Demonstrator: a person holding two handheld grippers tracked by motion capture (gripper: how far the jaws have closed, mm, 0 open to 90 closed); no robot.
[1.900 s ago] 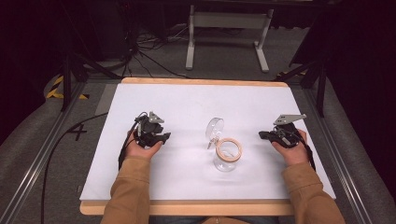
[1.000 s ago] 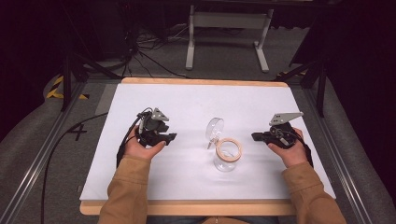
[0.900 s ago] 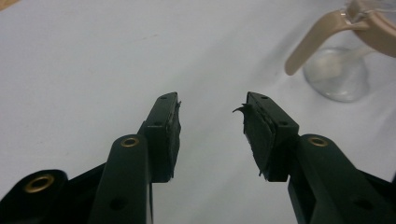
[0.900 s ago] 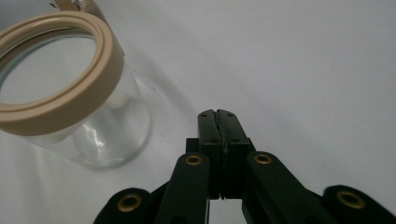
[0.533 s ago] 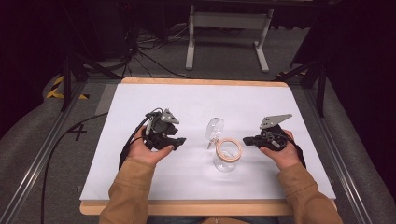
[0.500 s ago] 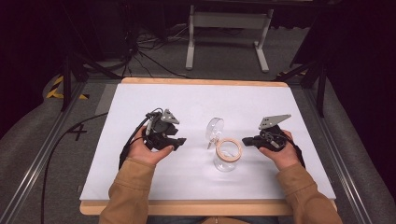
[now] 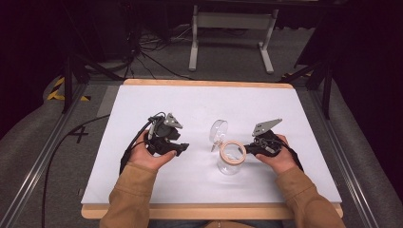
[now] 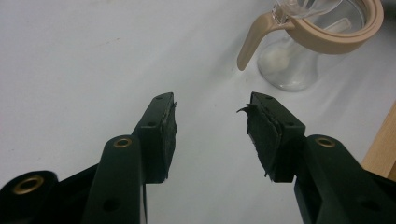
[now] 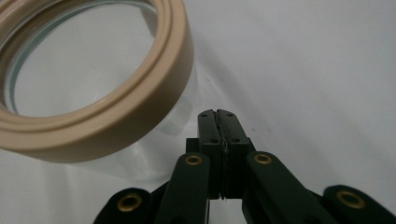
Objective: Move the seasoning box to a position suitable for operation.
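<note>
Standing on the white bench (image 7: pixel 142 185), the clear jar (image 7: pixel 230 159) was flanked by both grippers. The left gripper (image 8: pixel 210 123) was spread wide, empty; the right gripper (image 9: pixel 217 116) was closed, empty. The jar was judged light, rigid, slippery, best gripped at its beige rim (image 9: pixel 140 98).

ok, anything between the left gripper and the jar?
Nothing: bare white table between the left gripper and the glass jar, per left gripper view.
</note>
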